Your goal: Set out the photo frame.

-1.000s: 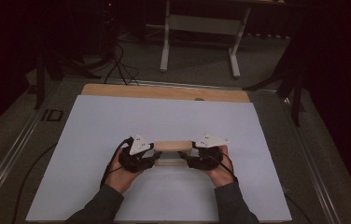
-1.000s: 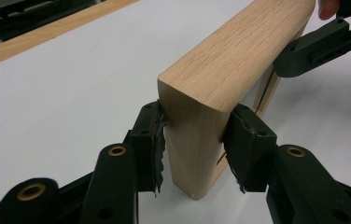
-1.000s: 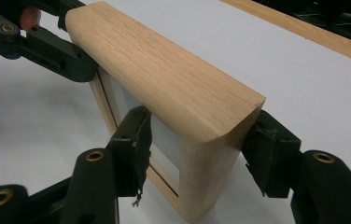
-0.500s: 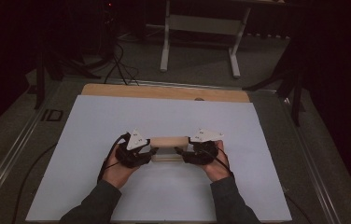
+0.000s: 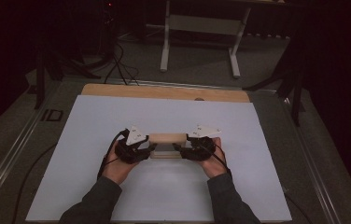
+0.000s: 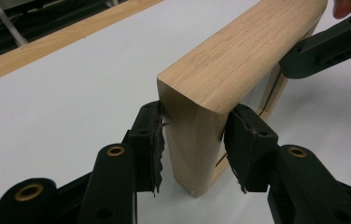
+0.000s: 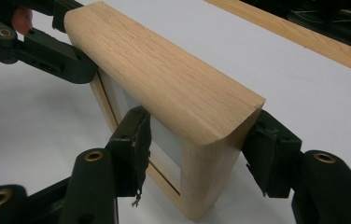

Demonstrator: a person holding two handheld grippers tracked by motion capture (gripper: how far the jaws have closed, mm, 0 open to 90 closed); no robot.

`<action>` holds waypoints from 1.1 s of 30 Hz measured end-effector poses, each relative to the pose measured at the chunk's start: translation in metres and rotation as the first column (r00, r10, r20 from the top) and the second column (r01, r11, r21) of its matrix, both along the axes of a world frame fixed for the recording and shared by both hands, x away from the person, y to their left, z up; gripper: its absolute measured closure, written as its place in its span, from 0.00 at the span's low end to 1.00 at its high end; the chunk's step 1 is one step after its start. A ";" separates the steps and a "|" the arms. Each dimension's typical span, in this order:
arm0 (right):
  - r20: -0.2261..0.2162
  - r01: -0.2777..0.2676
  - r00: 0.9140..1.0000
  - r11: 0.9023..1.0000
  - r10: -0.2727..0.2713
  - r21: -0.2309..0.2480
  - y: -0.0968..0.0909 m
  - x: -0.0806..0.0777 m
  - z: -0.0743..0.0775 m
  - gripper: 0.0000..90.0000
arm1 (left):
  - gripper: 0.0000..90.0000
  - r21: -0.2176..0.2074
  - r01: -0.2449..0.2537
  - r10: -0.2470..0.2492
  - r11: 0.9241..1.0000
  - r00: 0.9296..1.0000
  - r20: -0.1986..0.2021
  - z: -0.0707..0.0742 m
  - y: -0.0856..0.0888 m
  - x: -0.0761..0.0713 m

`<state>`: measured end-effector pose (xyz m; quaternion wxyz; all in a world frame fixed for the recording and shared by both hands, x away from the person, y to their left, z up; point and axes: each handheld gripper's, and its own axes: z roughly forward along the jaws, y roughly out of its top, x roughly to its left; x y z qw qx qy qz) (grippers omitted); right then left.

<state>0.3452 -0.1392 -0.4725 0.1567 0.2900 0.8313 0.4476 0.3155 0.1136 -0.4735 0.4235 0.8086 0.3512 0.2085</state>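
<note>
A light wooden frame (image 5: pixel 168 138) with a thick rounded top rail stands upright on the white table sheet (image 5: pixel 99 116), at its middle. My left gripper (image 5: pixel 149 150) is shut on the frame's left post; in the left gripper view the pads (image 6: pixel 148 140) press both sides of the wooden frame (image 6: pixel 239 60). My right gripper (image 5: pixel 177 149) is shut on the right post. In the right gripper view one pad sits on the inner side by the pane and the other on the outer side of the wooden frame (image 7: pixel 164 79). The far end shows the left gripper's jaw (image 7: pixel 47 51).
The white sheet lies on a wooden board whose bare strip (image 5: pixel 164 92) runs along the far edge. Beyond it a white stand (image 5: pixel 201 42) and loose cables (image 5: pixel 117 60) sit on the dark floor. Metal rails (image 5: pixel 19 140) flank the table.
Both hands and the frame between them have edged slightly to the left. Both grips look the same.
</note>
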 end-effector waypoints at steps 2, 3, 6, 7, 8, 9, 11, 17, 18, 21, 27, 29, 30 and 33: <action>-0.004 0.006 1.000 1.000 -0.006 0.005 0.001 0.002 -0.001 0.49 | 0.64 -0.002 -0.009 0.009 1.000 1.000 -0.001 0.000 0.000 0.002; -0.005 0.008 1.000 1.000 -0.008 0.007 0.002 0.003 -0.001 0.49 | 0.64 -0.003 -0.013 0.013 1.000 1.000 0.000 -0.001 0.001 0.003; -0.008 0.013 1.000 1.000 -0.013 0.009 0.003 0.004 -0.001 0.49 | 0.64 -0.007 -0.025 0.025 1.000 1.000 -0.002 -0.001 0.002 0.004; -0.010 0.015 1.000 1.000 -0.015 0.009 0.004 0.005 -0.002 0.49 | 0.64 -0.004 -0.048 0.048 0.999 0.999 0.002 -0.001 0.004 0.005; -0.012 0.024 1.000 1.000 -0.024 0.008 0.005 0.006 -0.003 0.53 | 0.73 -0.025 -0.062 0.062 0.998 0.998 0.001 0.000 0.006 0.006; -0.013 0.025 1.000 1.000 -0.025 0.018 0.005 0.007 -0.003 0.54 | 0.75 -0.044 -0.067 0.066 0.997 0.998 -0.006 0.001 0.008 0.007; -0.023 0.014 1.000 0.998 -0.013 0.054 0.004 0.008 -0.002 0.55 | 0.75 -0.038 -0.058 0.059 0.998 0.998 0.008 0.001 0.008 0.008; -0.002 0.007 1.000 1.000 -0.007 -0.002 0.005 0.008 -0.003 0.54 | 0.72 -0.030 -0.036 0.037 0.999 0.999 0.006 -0.002 0.006 0.009; -0.001 0.005 1.000 1.000 -0.005 -0.004 0.005 0.008 -0.003 0.54 | 0.72 -0.031 -0.040 0.040 0.999 0.999 0.001 -0.003 0.005 0.010; 0.010 -0.005 1.000 1.000 0.005 -0.019 0.004 0.009 -0.002 0.55 | 0.68 -0.022 -0.042 0.042 0.999 0.999 -0.010 -0.005 0.005 0.012; 0.029 0.001 1.000 0.999 0.000 -0.043 0.000 0.012 -0.002 0.56 | 0.60 -0.024 -0.058 0.057 0.998 0.998 -0.025 -0.010 0.007 0.019; 0.032 0.006 0.999 0.999 -0.005 -0.040 -0.002 0.013 0.000 0.57 | 0.57 -0.026 -0.047 0.047 0.999 0.999 -0.027 -0.011 0.007 0.021; 0.035 0.007 0.999 0.999 -0.005 -0.041 -0.003 0.013 0.000 0.57 | 0.57 -0.028 -0.042 0.042 0.999 0.999 -0.030 -0.012 0.006 0.021; 0.044 -0.001 0.999 0.999 0.003 -0.050 -0.002 0.013 0.001 0.58 | 0.55 -0.041 -0.030 0.028 0.999 0.999 -0.034 -0.013 0.006 0.022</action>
